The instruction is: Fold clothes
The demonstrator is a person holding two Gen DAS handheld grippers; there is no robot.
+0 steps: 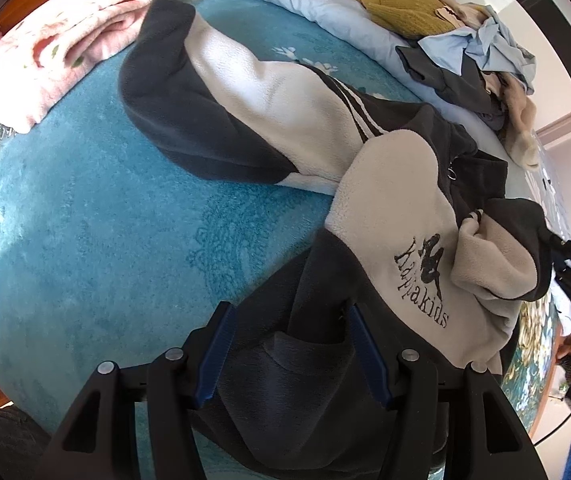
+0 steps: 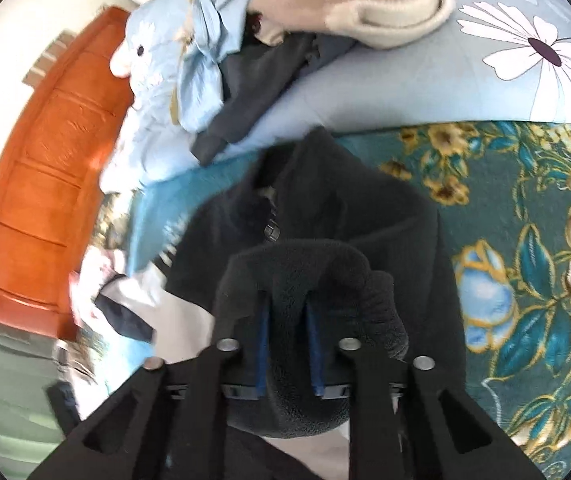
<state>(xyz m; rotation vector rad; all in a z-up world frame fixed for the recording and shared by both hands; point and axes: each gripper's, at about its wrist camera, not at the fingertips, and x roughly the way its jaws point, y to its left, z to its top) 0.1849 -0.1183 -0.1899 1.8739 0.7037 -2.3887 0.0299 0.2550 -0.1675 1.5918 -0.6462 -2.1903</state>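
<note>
On the teal plush blanket [image 1: 85, 220], to the right of a folded pink floral towel [image 1: 45, 52], lies the dark grey and cream fleece jacket [image 1: 285, 120], its long axis running diagonally from the far-left sleeve end down toward the near right, logo chest nearest. The left gripper [image 1: 289, 352] stands half-wide with a fold of dark hem between its blue pads; whether they press it I cannot tell. The right gripper [image 2: 287, 354] is pinched narrow on a bunched dark cuff. The thick pile may slip from so small a bite, or the loose left hold may drop its corner and skew the fold.
</note>
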